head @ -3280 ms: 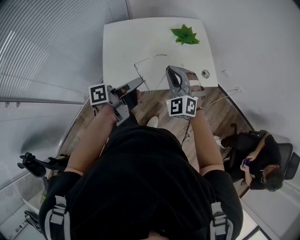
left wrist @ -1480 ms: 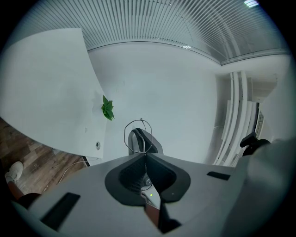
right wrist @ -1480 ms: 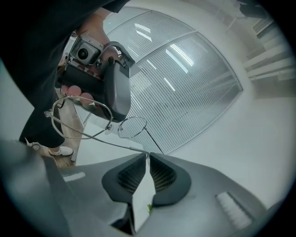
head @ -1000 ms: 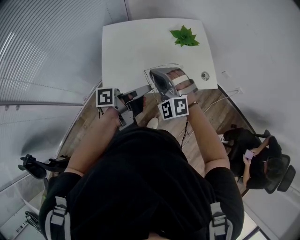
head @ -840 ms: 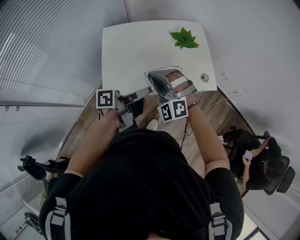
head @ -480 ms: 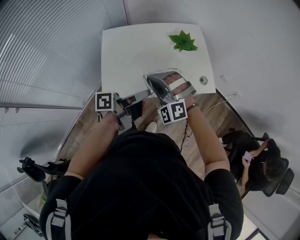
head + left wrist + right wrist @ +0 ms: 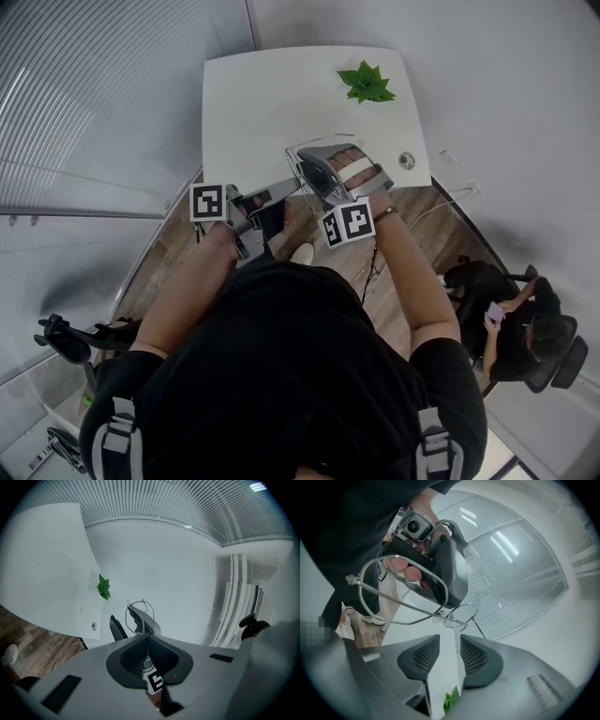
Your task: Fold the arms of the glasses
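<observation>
Left jaws: pressed together on the thin wire frame of the glasses point(image 7: 139, 617); one lens loop stands up just past the tips.
Left hold: the left gripper point(image 7: 146, 636) alone carries the frame in the air.
Right jaws: spread, with a clear gap between the ribbed pads and nothing pinched.
Right aim: the right gripper point(image 7: 450, 641) faces the left one, and the frame hangs just ahead of its tips.
Frame detail: one arm point(image 7: 403, 599) runs as a straight wire across a lens loop, from upper left down toward the right jaw tips; its end lies just ahead of the gap, not between the pads.
Place of the frame: in the head view it sits over the near edge of the table point(image 7: 272, 94), where the two grippers' tips nearly meet.
Tabletop: white; a green plant point(image 7: 366, 82) lies toward its far right part, and a small round fitting point(image 7: 406, 160) sits near its right edge.
Below: wood floor point(image 7: 412, 216) beside the near edge.
Further off: a seated person point(image 7: 511, 314) at the lower right, well apart from the tabletop.
</observation>
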